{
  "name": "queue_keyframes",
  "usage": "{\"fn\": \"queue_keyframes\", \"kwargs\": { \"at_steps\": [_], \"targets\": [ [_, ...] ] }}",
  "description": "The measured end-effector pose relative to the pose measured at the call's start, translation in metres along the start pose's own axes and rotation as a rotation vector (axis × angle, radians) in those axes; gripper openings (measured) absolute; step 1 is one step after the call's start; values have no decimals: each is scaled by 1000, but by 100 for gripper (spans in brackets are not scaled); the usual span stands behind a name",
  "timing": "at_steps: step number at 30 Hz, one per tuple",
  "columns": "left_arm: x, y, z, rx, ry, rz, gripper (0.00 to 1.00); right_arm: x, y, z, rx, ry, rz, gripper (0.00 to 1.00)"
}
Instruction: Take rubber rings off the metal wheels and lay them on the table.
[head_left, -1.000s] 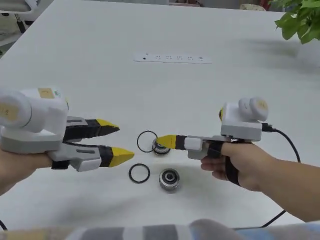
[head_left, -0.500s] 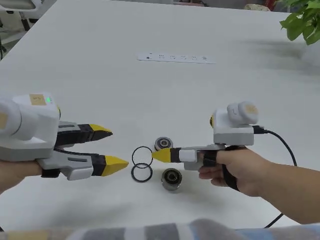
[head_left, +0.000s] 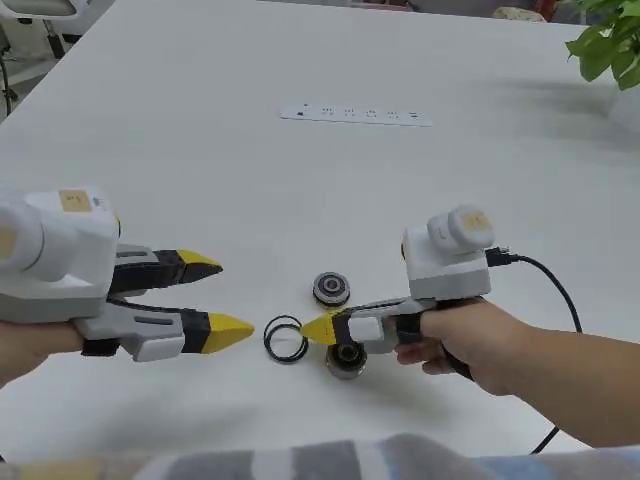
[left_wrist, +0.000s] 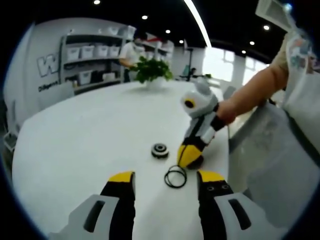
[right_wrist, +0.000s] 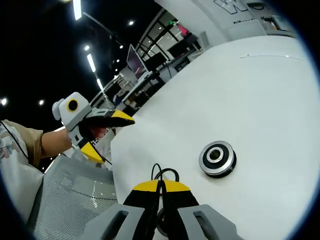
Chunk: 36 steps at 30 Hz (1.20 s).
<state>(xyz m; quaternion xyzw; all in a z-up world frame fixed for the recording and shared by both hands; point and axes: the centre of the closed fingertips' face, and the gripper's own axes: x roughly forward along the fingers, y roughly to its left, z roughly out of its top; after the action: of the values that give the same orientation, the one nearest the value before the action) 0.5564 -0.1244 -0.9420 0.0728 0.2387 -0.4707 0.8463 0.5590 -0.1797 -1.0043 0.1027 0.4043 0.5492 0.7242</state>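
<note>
Table, head view: broad white tabletop (head_left: 200, 120), bare apart from a flat white power strip (head_left: 355, 115) well beyond the far silver metal wheel with a dark hub (head_left: 330, 288), my landmark. A green leafy plant (head_left: 605, 45) stands further off to that wheel's right.
Rubber rings: two thin black rubber rings (head_left: 285, 338) lie overlapped and flat, near the far wheel, on my side and to its left. I judge they are set together there to keep them clear of both wheels.
Near wheel: a second silver metal wheel (head_left: 345, 360) sits nearer me than the far wheel, partly under my right gripper (head_left: 318, 328).
Right gripper: its yellow-tipped jaws are pressed together and the tip touches the rings' edge. Whether a ring is nipped, I cannot tell.
Left gripper: my left gripper (head_left: 222, 297) hovers left of the far wheel, jaws well apart, nothing between them; ready to steady a wheel, I'd guess.
Left gripper view: the rings (left_wrist: 175, 176) lie just ahead, between my spread jaws, with the far wheel (left_wrist: 160, 150) beyond them and the right gripper (left_wrist: 189, 155) just beside it.
Right gripper view: the far wheel (right_wrist: 217, 157) is ahead and to the right of my closed jaws, black ring loops (right_wrist: 165, 173) are at the tip, and the left gripper (right_wrist: 111, 136) is well apart on the other side.
Room: open tabletop lies beyond and on both sides of the far wheel. The table's edge is close on my side, so I judge outward moves are the safer ones.
</note>
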Motion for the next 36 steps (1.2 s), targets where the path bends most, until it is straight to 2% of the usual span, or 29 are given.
{"fn": "queue_keyframes", "kwargs": {
  "at_steps": [3, 9, 15, 24, 36],
  "targets": [
    [0, 0, -1, -1, 4, -1, 50, 0, 0, 0, 4, -1, -3, 0],
    [1, -1, -4, 2, 18, -2, 50, 0, -1, -3, -87, 27, -36, 5],
    [2, -1, -4, 5, 24, -3, 50, -3, -3, -2, -123, 31, -50, 10],
    [6, 2, 1, 10, 25, -5, 50, -18, -7, 13, -147, -35, -66, 16],
    [23, 11, 13, 11, 21, -10, 50, -37, -27, 27, -184, -99, -132, 23]
  ]
}}
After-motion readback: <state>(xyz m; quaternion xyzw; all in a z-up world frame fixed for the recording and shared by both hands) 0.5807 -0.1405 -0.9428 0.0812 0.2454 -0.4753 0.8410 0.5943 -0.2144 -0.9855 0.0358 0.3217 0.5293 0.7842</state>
